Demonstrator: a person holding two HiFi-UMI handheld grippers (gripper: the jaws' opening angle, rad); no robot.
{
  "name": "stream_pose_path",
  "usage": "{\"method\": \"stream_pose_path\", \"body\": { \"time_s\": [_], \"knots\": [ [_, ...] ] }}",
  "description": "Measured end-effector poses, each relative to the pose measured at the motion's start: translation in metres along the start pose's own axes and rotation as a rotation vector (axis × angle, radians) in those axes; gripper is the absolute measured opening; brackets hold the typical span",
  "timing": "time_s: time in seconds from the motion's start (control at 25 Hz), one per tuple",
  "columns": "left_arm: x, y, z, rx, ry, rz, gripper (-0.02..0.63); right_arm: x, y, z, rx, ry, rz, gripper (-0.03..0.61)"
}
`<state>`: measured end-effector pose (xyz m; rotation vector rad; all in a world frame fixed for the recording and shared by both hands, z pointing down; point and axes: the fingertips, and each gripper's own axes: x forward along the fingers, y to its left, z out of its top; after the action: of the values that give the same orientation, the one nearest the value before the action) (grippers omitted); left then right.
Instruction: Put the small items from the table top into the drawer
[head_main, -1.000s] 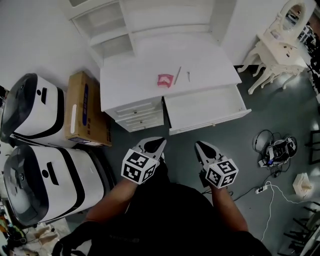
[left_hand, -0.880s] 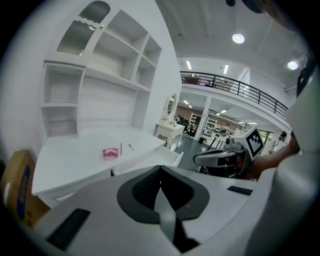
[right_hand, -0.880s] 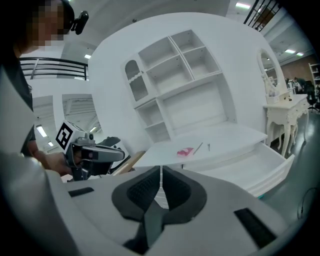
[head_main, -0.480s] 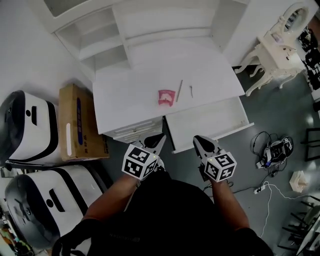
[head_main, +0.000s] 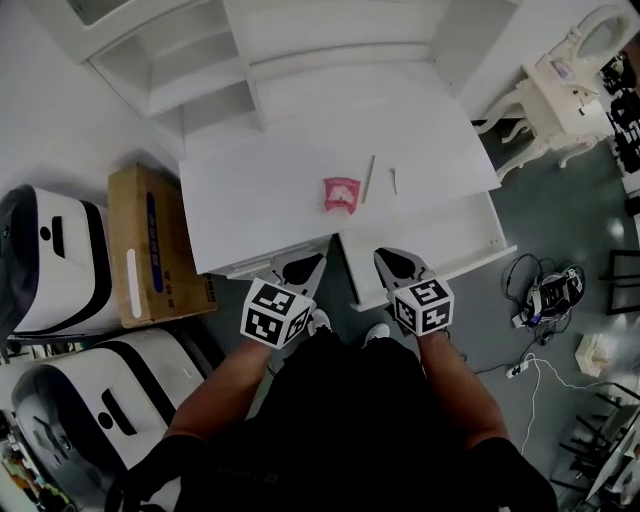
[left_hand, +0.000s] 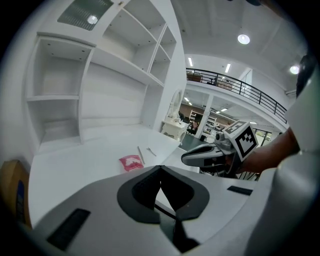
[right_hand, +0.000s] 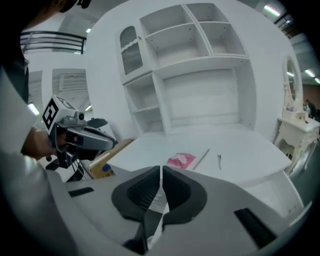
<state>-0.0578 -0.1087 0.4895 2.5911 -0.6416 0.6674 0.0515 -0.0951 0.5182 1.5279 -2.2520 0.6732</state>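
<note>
- Pink packet, thin stick and small pin lie on the desk top ahead.
- Open drawer sits just beyond my right gripper, whose fingers are pressed together, empty.
- Left gripper is likewise closed on nothing.

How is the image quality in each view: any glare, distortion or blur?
Head view: even light, white desk top nearly washed out, yet the pink packet stays clear. Left gripper view: strong fisheye bowing the shelves, black corners, ceiling lamp flaring. Right gripper view: same fisheye, slightly soft throughout.
</note>
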Motion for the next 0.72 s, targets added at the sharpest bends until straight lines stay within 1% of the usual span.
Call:
{"method": "stream_pose_path", "body": {
  "time_s": [0.08,0.2,0.28,0.36,0.44,0.48,0.64,0.72],
  "knots": [
    [0.000,0.003,-0.005,-0.005,0.011,0.015,0.003,0.019,-0.002,0.002,-0.096,0.039,-0.006,0.031],
    [0.001,0.007,-0.011,-0.023,0.013,0.047,0.003,0.048,-0.009,0.002,-0.276,0.117,-0.013,0.032],
    [0.003,0.011,-0.017,-0.046,0.014,0.081,0.003,0.067,-0.016,0.000,-0.385,0.161,-0.005,0.032],
    [0.004,0.015,-0.022,-0.086,0.011,0.121,0.003,0.084,-0.024,-0.001,-0.462,0.190,0.008,0.032],
    [0.004,0.015,-0.025,-0.121,0.006,0.150,0.003,0.100,-0.033,-0.003,-0.507,0.206,0.021,0.032],
    [0.004,0.014,-0.027,-0.125,0.008,0.161,0.003,0.107,-0.036,-0.004,-0.519,0.214,0.028,0.032],
    [0.006,0.005,-0.035,-0.086,0.055,0.193,0.003,0.137,-0.049,-0.016,-0.567,0.276,0.065,0.034],
    [0.008,0.002,-0.037,-0.088,0.064,0.208,0.003,0.151,-0.054,-0.017,-0.607,0.303,0.082,0.035]
  ]
}}
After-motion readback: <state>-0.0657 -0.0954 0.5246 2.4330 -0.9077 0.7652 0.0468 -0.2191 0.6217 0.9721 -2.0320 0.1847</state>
